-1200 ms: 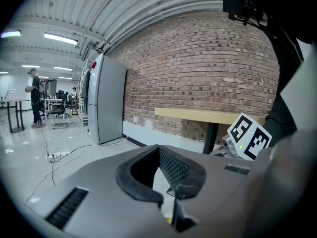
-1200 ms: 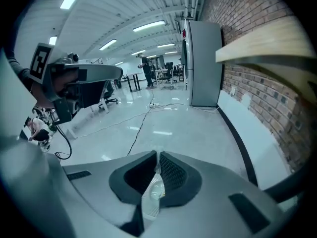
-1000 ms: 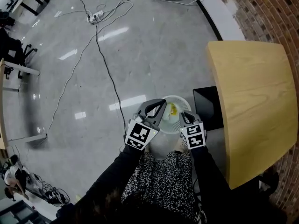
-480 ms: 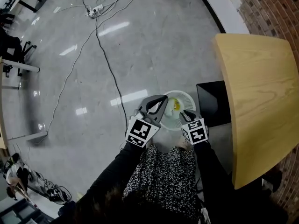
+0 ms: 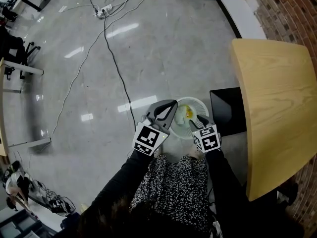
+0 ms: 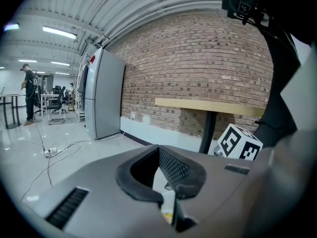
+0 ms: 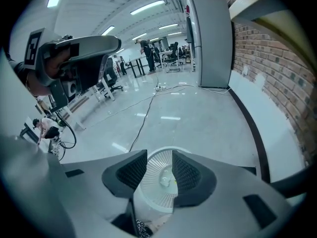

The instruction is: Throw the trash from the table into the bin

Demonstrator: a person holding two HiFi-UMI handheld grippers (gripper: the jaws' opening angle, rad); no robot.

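A white mesh bin [image 5: 194, 108] stands on the floor beside the wooden table [image 5: 277, 108], with yellow trash [image 5: 186, 112] lying inside it. My right gripper [image 5: 197, 120] hangs over the bin's near rim. Its jaws are opening and nothing is between its pads [image 7: 191, 175]. Through that gap the right gripper view looks down into the bin [image 7: 153, 172], where a small crumpled scrap [image 7: 164, 181] lies. My left gripper [image 5: 173, 104] hovers at the bin's left edge, fingertips together and empty. In the left gripper view [image 6: 158, 150] a bit of the bin [image 6: 167, 198] shows below the pads.
A black box [image 5: 227, 112] sits under the table edge, right of the bin. A black cable [image 5: 116, 68] runs across the glossy floor to a power strip [image 5: 101, 13]. A brick wall [image 5: 282, 9] lies beyond the table. Office furniture [image 5: 15, 63] stands at far left.
The right gripper's fingers have parted over the bin and it has sunk a little. The left gripper has kept its place beside the bin.
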